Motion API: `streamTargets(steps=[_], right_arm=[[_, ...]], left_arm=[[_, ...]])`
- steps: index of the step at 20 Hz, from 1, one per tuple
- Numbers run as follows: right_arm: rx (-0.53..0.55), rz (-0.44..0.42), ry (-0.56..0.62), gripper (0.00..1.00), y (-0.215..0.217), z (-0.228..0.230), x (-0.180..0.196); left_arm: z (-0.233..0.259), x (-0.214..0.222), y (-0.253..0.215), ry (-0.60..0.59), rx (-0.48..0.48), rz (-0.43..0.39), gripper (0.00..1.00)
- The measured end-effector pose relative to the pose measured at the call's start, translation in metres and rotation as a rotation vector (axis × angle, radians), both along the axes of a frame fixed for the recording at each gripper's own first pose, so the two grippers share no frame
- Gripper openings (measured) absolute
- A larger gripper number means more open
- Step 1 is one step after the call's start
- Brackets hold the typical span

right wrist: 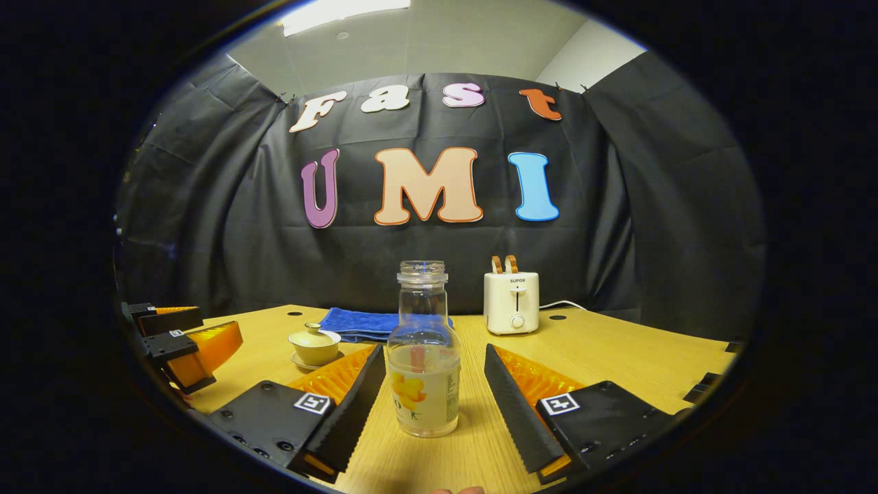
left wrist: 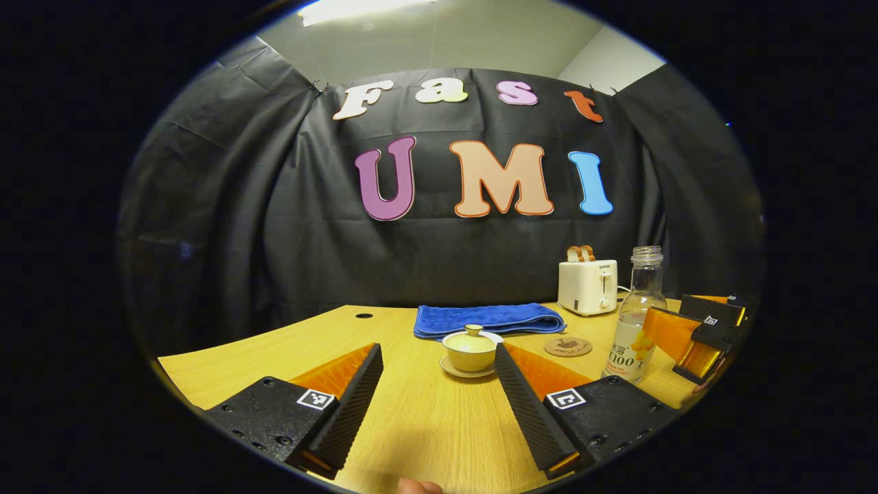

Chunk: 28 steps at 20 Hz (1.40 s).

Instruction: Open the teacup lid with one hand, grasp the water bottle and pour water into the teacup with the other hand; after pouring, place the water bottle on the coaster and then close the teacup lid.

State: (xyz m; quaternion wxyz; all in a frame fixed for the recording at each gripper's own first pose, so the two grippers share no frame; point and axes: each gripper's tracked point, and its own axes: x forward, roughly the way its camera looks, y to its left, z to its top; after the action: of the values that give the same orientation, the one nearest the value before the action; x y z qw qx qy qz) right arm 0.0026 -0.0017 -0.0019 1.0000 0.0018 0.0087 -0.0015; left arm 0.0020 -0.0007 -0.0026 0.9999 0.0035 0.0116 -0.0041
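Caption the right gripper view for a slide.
Open right gripper straddles the uncapped water bottle; lidded teacup waits on the table.

Bright ceiling light (left wrist: 363,8) overhead; sharp centre, fisheye bending at edges.

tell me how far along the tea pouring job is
Nothing looks done yet: the lid sits on the teacup, and the coaster is bare. In hand: the right hand-held gripper is open around the uncapped water bottle, fingers not touching it, and the left hand-held gripper is open, lined up short of the teacup. Left: lifting the lid, pouring, setting the bottle on the coaster, closing.
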Motion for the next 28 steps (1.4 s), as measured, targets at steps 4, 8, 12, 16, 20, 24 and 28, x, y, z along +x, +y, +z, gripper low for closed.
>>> streamTargets(steps=[4,8,12,16,20,24,28], right_arm=[[0.0,-0.001,0.0,0.96,0.0,0.0,-0.001],[0.001,-0.001,-0.001,0.96,0.0,0.0,-0.001],[0.001,0.0,-0.003,0.94,0.0,-0.001,-0.001],[0.001,-0.009,0.006,0.96,-0.002,-0.002,0.0],[0.001,-0.016,0.021,0.92,-0.006,-0.005,0.001],[0.0,-0.013,0.03,0.92,-0.008,-0.006,0.002],[0.0,-0.011,0.049,0.92,-0.008,-0.009,0.004]], left_arm=[[-0.006,0.01,-0.011,0.035,0.009,-0.028,0.96],[-0.012,0.03,-0.025,0.056,0.027,-0.064,0.96],[-0.013,0.058,-0.032,0.068,0.053,-0.084,0.98],[-0.014,0.088,-0.04,0.088,0.05,-0.107,0.95],[-0.022,0.115,-0.046,0.113,0.048,-0.123,0.95],[-0.032,0.134,-0.051,0.151,0.034,-0.129,0.96],[-0.043,0.145,-0.057,0.18,0.037,-0.143,0.96]])
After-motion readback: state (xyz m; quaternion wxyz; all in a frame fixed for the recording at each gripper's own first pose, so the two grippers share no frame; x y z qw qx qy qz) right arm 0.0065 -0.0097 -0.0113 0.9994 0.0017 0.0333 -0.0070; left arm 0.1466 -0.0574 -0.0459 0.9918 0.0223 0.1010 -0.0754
